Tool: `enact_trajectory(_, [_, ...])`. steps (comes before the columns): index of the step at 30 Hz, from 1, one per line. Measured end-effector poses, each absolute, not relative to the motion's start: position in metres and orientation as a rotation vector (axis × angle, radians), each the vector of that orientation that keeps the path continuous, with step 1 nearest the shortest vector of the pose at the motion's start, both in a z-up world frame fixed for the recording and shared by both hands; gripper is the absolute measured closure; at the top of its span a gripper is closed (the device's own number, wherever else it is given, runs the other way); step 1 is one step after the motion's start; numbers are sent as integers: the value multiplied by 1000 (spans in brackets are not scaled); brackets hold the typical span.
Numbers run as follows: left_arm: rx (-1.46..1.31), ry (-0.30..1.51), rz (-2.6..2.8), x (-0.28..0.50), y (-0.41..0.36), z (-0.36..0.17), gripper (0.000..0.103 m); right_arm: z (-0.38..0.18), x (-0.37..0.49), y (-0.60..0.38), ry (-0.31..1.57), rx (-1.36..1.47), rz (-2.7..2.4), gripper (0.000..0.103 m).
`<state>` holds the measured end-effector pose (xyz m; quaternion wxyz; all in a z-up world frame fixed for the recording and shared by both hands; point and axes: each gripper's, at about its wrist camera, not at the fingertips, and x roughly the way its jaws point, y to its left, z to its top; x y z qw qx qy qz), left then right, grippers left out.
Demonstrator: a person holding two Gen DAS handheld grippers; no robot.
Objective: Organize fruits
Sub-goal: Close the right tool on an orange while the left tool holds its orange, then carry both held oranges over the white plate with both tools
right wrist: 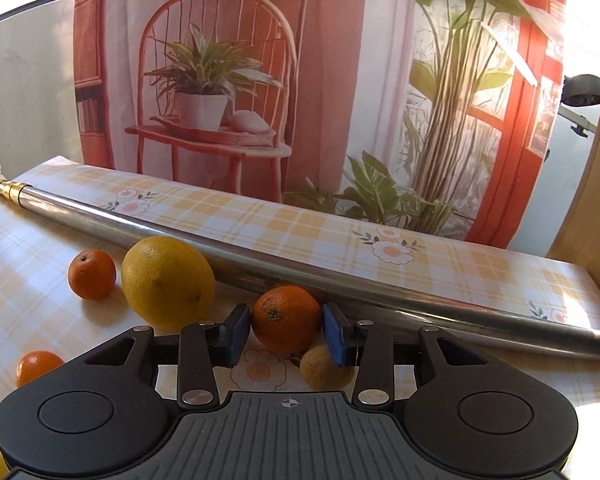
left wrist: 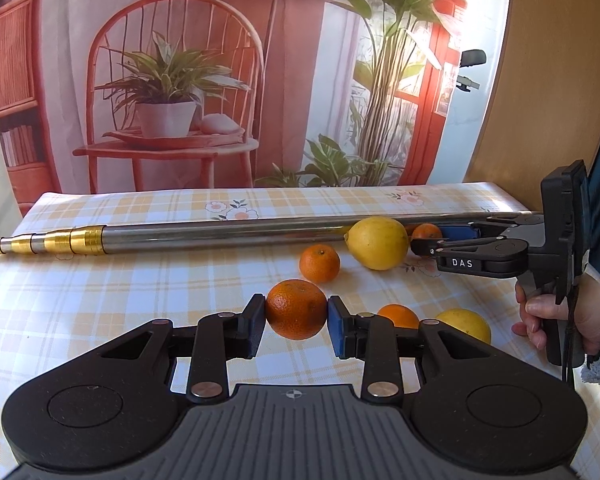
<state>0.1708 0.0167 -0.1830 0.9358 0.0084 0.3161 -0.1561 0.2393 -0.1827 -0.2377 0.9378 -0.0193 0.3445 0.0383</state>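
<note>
The left hand-held gripper [left wrist: 296,316] has its two pads pressed on the sides of a small orange [left wrist: 296,309], so it is clamped on it. The orange seems to be just above the checked cloth on the bench [left wrist: 100,288], though I cannot be sure it is off the cloth. The right hand-held gripper [right wrist: 286,330] has its pads a little apart, one on each side of another orange [right wrist: 286,318]. They look close to the peel, but I cannot tell if they are squeezing yet. Just behind that orange lies a long metal pole [right wrist: 260,256], and a big lemon [right wrist: 168,280] sits just to the left of the gripper. A small brownish fruit [right wrist: 320,366] lies right under the right pad. To do this well, I think the right one should close slowly and hold the orange at its fat middle, so it cannot pop out. Then it should lift straight up, so it does not bump the pole or roll the lemon away. The left one should squeeze softly and carry its orange low and slow.
</note>
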Motion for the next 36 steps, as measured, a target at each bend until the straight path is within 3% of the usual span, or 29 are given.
enact_trajectory(16, [-23,648,-327,150,18,-175,68,-213,198,-181,641,33,78,68])
enact_trajectory(36, [-30,619,-360,84,14,-158,68,-166,100,-154,697,130,77,68])
